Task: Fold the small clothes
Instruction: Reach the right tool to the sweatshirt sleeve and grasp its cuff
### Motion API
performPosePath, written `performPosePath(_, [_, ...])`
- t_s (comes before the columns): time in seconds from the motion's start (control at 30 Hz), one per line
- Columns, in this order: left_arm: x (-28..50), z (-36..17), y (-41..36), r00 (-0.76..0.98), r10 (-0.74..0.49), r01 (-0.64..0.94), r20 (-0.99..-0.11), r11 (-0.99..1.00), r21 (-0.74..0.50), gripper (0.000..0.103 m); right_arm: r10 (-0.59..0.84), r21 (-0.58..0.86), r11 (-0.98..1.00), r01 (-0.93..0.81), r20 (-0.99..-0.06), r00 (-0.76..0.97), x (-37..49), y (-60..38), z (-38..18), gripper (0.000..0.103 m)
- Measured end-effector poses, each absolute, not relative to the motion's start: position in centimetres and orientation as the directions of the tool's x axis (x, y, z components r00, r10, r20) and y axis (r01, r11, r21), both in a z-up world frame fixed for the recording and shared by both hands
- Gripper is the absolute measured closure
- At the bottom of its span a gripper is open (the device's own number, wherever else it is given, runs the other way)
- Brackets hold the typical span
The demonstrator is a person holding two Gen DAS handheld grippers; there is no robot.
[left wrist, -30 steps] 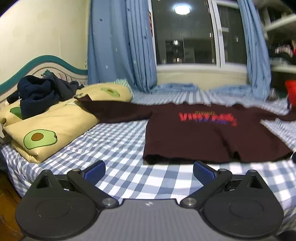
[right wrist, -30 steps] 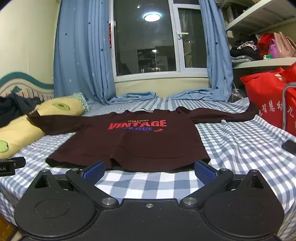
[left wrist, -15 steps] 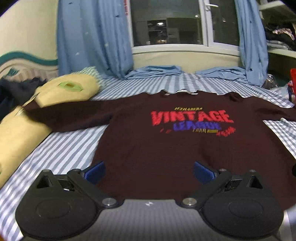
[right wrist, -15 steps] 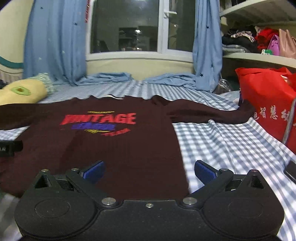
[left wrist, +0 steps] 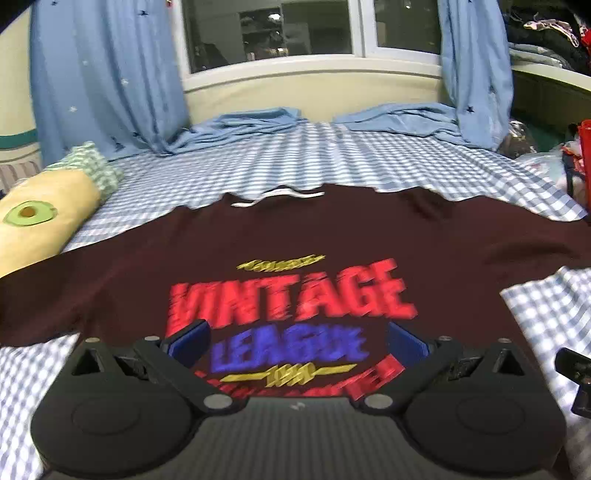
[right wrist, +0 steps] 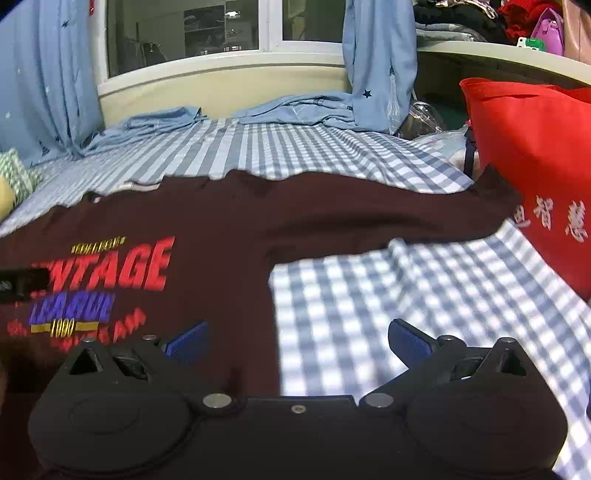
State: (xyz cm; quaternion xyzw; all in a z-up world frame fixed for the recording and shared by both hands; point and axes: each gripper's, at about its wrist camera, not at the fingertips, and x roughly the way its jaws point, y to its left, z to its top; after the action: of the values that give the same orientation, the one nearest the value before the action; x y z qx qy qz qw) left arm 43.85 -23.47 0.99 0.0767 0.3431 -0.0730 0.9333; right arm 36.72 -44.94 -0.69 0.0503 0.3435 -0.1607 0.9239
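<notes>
a bed (left wrist: 369, 162) in blue-and-white checked sheets fills the room below a window (left wrist: 273, 29) hung with blue curtains (left wrist: 107, 74). a dark maroon sweatshirt (left wrist: 295, 236) lies flat mid-bed, sleeves out. a red bag (right wrist: 535, 155) touches its right cuff; an avocado-print pillow (left wrist: 40, 218) lies by its left sleeve. the left gripper (left wrist: 297, 341) and right gripper (right wrist: 297, 338) hover over it, fingers spread, holding nothing.

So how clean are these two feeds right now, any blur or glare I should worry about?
Left wrist view: the print on the maroon shirt is smeared by motion blur, and the left claw stays sharp. Right wrist view: less blur, the lettering is mostly readable; the checked sheet looks bright, close to washed out. Both views bow straight edges, as fisheyes do.
</notes>
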Motion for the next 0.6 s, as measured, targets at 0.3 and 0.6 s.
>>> performPosePath(0.3, [50.4, 0.6, -31.6, 0.748, -0.143, 0.208, -0.649, 0.978, 0.024, 0.001, -0.354, 0.075, 0.880, 0.470, -0.556, 0.752, 40.2, -55.8, 0.2, 0.000])
performPosePath(0.6, [56.7, -4.7, -37.0, 0.678, -0.172, 0.233, -0.715, 0.972, -0.013, 0.001, -0.451, 0.026, 0.825, 0.564, -0.570, 0.686, 45.5, -67.3, -3.1, 0.001])
